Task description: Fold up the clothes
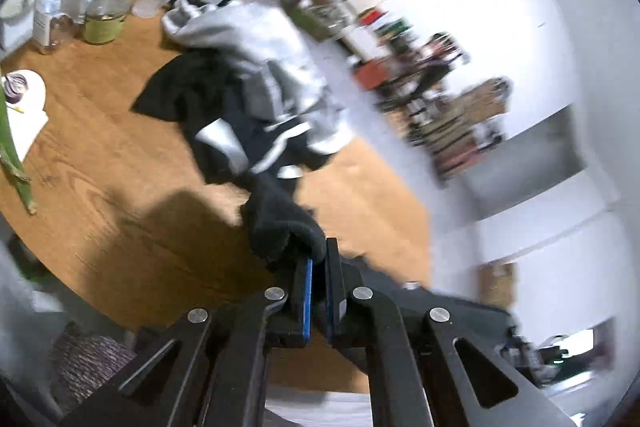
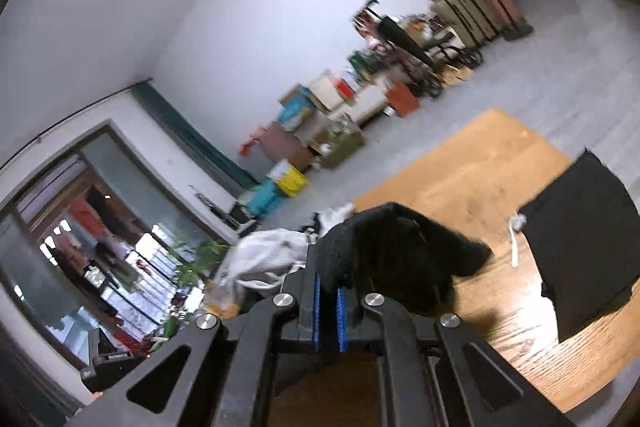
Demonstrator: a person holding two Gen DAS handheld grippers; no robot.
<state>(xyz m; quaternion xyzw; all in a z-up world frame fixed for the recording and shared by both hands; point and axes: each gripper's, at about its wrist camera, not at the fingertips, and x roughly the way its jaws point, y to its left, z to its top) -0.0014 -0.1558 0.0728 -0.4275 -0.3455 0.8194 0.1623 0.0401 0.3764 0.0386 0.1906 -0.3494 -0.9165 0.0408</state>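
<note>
Claw-mounted views, close over table [image 1: 100, 163]

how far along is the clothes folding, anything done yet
One black piece with a white drawstring lies flat on the wooden table and looks folded already. In hand: the left gripper and right gripper are each shut on black cloth, lifted off the table. Left to do: the heap of grey clothing and black garments with white stripes, still unsorted.
</note>
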